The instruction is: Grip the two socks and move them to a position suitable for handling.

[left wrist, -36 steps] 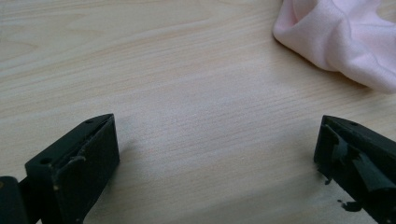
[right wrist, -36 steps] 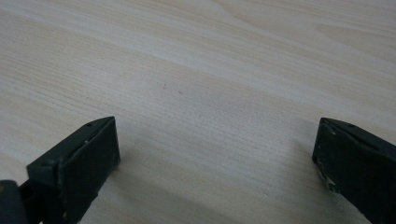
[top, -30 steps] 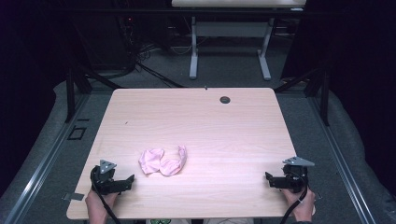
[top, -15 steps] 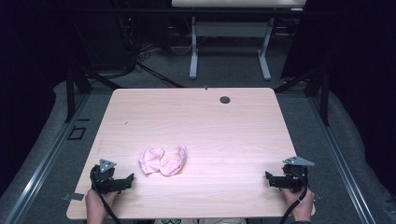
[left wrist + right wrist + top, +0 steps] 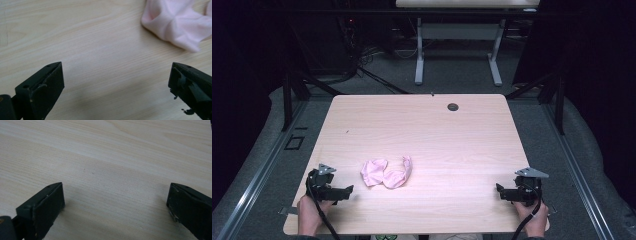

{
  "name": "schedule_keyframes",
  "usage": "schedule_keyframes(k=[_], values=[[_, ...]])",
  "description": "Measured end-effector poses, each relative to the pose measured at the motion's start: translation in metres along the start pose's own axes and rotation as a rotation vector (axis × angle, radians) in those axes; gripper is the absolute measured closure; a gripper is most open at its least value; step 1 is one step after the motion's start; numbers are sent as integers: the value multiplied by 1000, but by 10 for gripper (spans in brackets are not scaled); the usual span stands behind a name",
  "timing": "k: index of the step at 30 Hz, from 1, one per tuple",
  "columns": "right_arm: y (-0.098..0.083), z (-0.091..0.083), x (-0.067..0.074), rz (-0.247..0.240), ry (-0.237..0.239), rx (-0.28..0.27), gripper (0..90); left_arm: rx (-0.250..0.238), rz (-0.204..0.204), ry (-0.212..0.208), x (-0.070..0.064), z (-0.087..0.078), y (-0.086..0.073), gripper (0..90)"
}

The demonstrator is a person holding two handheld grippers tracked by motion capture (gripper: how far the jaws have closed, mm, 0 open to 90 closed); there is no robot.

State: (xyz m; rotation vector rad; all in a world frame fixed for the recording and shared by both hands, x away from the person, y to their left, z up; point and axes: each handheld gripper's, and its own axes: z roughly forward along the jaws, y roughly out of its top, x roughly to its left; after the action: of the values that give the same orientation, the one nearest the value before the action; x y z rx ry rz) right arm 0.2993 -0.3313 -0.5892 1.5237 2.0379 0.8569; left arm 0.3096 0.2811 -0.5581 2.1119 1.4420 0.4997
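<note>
Left gripper (image 5: pixel 343 190), black two-jaw tool held in the person's left hand (image 5: pixel 309 212), sits at lower left of the high view, jaws spread wide, nothing between them. In the left gripper view (image 5: pixel 116 82) just bare wood lies between the jaws. Right gripper (image 5: pixel 500 190) at lower right of the high view, in the right hand (image 5: pixel 532 217), jaws also spread wide and empty; the right gripper view (image 5: pixel 115 202) has plain tabletop ahead.

Crumpled pale pink cloth (image 5: pixel 387 172) lies on the light wood-grain table (image 5: pixel 427 130), lower centre-left of the high view, just up and right of the left gripper, near but not touching. In the left gripper view the cloth (image 5: pixel 175 22) is in the upper right corner, ahead of the jaws and off toward the right jaw's side.

Key relation: the cloth is close to the left gripper and well apart from the right one, so the left is likely the first to reach. Cloth's long axis runs roughly left-right across the high view, a thin strip curling up at its right end. Left gripper probably needs to go forward and angle right to get the near edge between its jaws. Right gripper would have to cross most of the table's width. Small dark round hole (image 5: pixel 453 106) at the table's far edge, upper centre, well away from everything.
</note>
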Motion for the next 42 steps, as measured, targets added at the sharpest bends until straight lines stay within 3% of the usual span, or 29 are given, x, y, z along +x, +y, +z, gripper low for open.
schedule_keyframes(k=[7, 15, 21, 33, 38, 40, 42], values=[[0, 0, 0, 4, -6, -3, 12, 5, 28, -80, -16, -17, 35, 2], [0, 0, 0, 3, -2, -5, 14, 32, 116, -169, -50, -21, 78, 2], [0, 0, 0, 2, -3, -8, 18, 94, 197, -231, -83, -2, 103, 0], [-1, 0, -1, 2, -5, -7, 21, 209, 270, -299, -124, 46, 118, 6], [-1, -1, -1, 2, -5, -7, 21, 236, 287, -308, -138, 61, 118, 193], [-1, -1, -1, 3, -5, -7, 21, 241, 283, -293, -141, 65, 116, 350], [-1, -1, -1, 3, -5, -7, 22, 249, 282, -279, -142, 69, 115, 396]])
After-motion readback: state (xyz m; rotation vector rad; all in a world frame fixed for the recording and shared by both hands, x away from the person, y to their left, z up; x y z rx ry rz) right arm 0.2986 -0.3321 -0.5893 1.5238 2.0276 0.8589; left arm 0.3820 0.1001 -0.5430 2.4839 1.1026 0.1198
